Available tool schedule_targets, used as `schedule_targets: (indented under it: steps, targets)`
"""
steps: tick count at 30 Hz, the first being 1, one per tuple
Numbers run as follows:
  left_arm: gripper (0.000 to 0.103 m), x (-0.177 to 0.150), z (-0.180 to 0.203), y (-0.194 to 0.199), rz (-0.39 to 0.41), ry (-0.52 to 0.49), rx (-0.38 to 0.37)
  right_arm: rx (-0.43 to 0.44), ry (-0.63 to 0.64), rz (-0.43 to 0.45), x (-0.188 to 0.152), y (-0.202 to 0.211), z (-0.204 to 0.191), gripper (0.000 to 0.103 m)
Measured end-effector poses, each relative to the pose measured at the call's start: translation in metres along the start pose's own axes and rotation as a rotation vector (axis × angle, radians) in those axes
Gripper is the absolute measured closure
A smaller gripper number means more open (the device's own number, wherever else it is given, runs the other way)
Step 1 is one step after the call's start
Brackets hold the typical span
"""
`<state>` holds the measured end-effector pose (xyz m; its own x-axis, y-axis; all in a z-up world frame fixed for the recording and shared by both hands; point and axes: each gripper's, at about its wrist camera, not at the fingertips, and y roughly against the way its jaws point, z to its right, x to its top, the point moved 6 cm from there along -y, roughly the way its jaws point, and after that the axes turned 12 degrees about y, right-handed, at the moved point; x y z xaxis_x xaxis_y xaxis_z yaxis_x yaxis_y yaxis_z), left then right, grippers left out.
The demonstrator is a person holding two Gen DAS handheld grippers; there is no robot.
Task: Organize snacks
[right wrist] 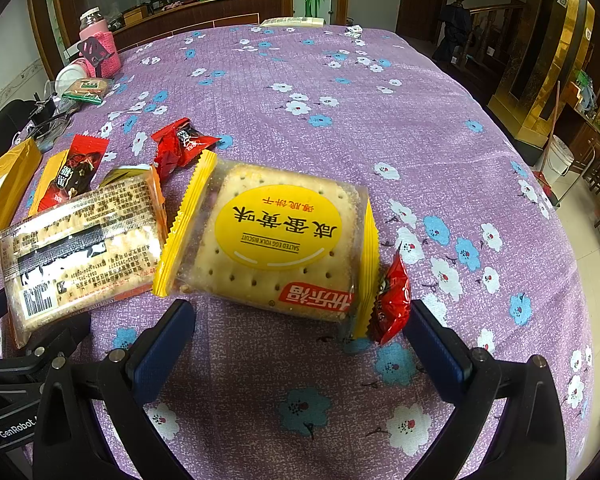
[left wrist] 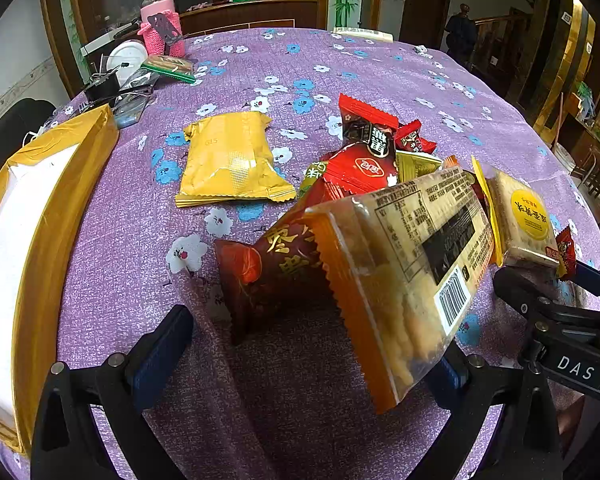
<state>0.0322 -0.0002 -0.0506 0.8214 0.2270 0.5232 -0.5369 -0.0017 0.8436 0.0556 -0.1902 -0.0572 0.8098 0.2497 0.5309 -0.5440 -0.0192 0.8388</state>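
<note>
Snack packs lie piled on the purple flowered tablecloth [left wrist: 300, 60]. My left gripper [left wrist: 304, 364] is open. An orange-edged cracker pack [left wrist: 404, 280] lies tilted over its right finger, and a dark red pack [left wrist: 268, 276] sits just ahead. Farther off lie a yellow pack [left wrist: 232, 160] and red packs [left wrist: 364, 148]. My right gripper [right wrist: 300, 344] is open with nothing between its fingers. A yellow salted-egg biscuit pack [right wrist: 280, 236] lies just in front of it. A small red candy [right wrist: 392, 300] is beside the right finger. The orange-edged cracker pack [right wrist: 80, 248] lies to the left.
A yellow box with a white inside [left wrist: 40, 240] stands at the table's left edge. A pink-sleeved jar [left wrist: 160, 20], a white lid, a green-edged pack [left wrist: 172, 66] and dark clutter sit at the far left. Bare tablecloth [right wrist: 380, 100] stretches far and right.
</note>
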Motion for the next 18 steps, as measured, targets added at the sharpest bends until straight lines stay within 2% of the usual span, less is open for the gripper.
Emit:
schedule_targets:
  steps: [10, 13, 15, 18]
  targets:
    - [0.000, -0.002, -0.001, 0.000, 0.000, -0.004, 0.001, 0.007, -0.003, 0.002, 0.001, 0.001, -0.004, 0.000]
    - [0.000, 0.000, 0.004, 0.001, -0.052, -0.120, -0.047, 0.056, 0.047, -0.004, -0.002, 0.005, -0.006, 0.000]
    - [0.001, -0.003, 0.001, 0.008, -0.040, -0.155, -0.060, 0.116, 0.080, -0.012, -0.005, 0.012, -0.005, 0.000]
    - [0.001, -0.009, -0.003, 0.032, 0.018, -0.217, -0.126, 0.201, 0.127, 0.019, -0.011, 0.028, 0.000, 0.000]
